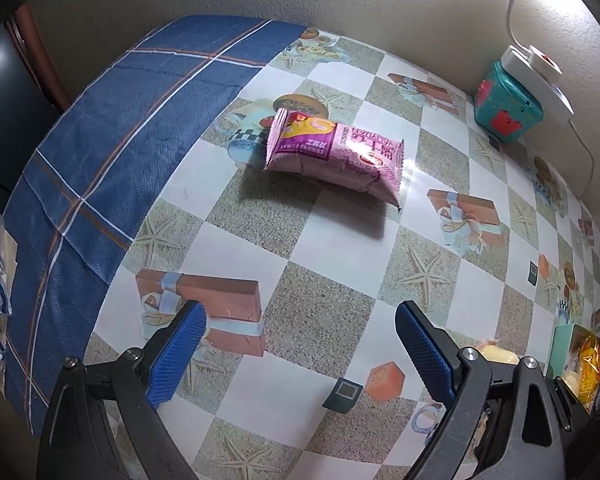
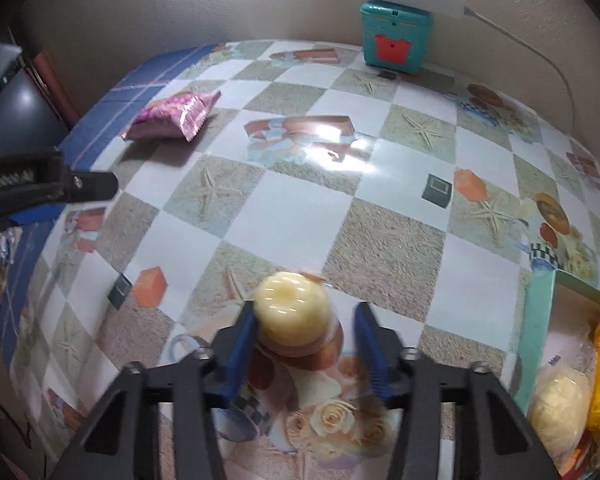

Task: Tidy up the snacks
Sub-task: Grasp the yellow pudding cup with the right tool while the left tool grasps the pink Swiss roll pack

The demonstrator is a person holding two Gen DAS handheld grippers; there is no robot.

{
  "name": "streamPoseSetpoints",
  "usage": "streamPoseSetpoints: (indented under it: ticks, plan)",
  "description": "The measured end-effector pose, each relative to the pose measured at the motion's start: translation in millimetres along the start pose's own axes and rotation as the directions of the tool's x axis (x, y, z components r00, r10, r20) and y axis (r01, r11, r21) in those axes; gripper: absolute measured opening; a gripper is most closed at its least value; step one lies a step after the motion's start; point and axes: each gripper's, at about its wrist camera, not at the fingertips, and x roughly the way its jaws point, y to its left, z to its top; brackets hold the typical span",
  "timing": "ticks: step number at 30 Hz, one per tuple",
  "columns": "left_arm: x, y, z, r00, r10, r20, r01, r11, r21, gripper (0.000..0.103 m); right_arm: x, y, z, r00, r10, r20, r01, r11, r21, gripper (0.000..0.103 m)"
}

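The right tongs (image 2: 306, 326) straddle a pale yellow cake (image 2: 291, 308) on the bench (image 2: 268, 216); one pad touches it, the other stands apart. The left tongs (image 1: 300, 328) are spread, empty. Beyond the cake lies a pink packet (image 1: 332, 152).

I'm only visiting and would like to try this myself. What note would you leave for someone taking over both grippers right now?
Left gripper: open, empty, above the table, short of the pink packet.
Right gripper: open around the cup; one pad touches it, the other stands clear, so it is not gripped yet.
Done: the box at the right edge already holds some snacks.
Left: probably grip the cup, box it, then box the packet.
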Motion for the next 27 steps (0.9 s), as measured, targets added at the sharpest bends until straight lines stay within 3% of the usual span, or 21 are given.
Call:
streamPoseSetpoints:
  ticks: [2,11,18,24,27]
  plan:
    - [2,2,1,1.000,-0.003,0.000,0.003,1.000,-0.004,0.096,0,0,0,1.000,0.002,0.009,-0.002,1.000,0.006,0.042]
    - [6,-2,28,0.999,-0.012,0.032,0.013,0.999,-0.034,0.096,2,-12,6,1.000,0.000,0.030,-0.002,0.999,0.044,0.042]
    - [20,-11,67,0.996,0.051,0.071,-0.056,0.996,0.073,0.096,11,-19,12,0.999,-0.007,0.047,0.004,0.998,0.060,0.042]
    - [27,-23,87,0.998,-0.041,0.045,0.033,0.986,0.166,0.096,16,-18,16,0.998,-0.015,0.053,0.012,0.999,0.053,0.042]
    - [23,-39,89,0.992,0.005,0.122,-0.041,0.955,0.295,0.096,16,-19,17,0.999,-0.011,0.051,0.008,0.999,0.053,0.042]
